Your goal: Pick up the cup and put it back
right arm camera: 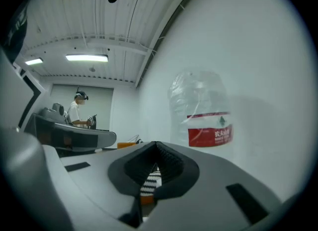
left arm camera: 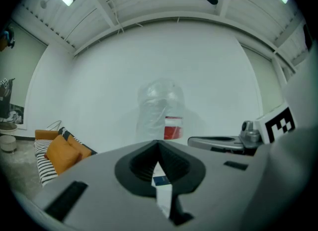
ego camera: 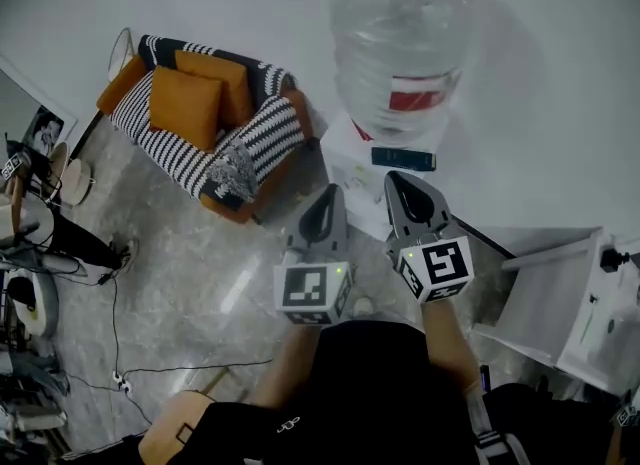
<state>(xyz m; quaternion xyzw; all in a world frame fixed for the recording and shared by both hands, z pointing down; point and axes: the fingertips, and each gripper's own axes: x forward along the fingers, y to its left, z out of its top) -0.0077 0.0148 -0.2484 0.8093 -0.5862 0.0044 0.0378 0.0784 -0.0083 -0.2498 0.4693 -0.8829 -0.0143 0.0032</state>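
Water jug [ego camera: 400, 43] sits on top of the dispenser [ego camera: 350, 153], right up against the wall. Armchair [ego camera: 210, 123] is off to its left (cushions [ego camera: 185, 103] on the seat). Left gripper [ego camera: 328, 198] and right gripper [ego camera: 403, 185] are side by side, just before the dispenser.

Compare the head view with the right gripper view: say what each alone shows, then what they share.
Head view only: the glossy floor and the dispenser's dark panel. Right gripper view only: a lit ceiling light and a distant person. Both: the water bottle with its red label, and the right gripper, fingers shut with nothing held.
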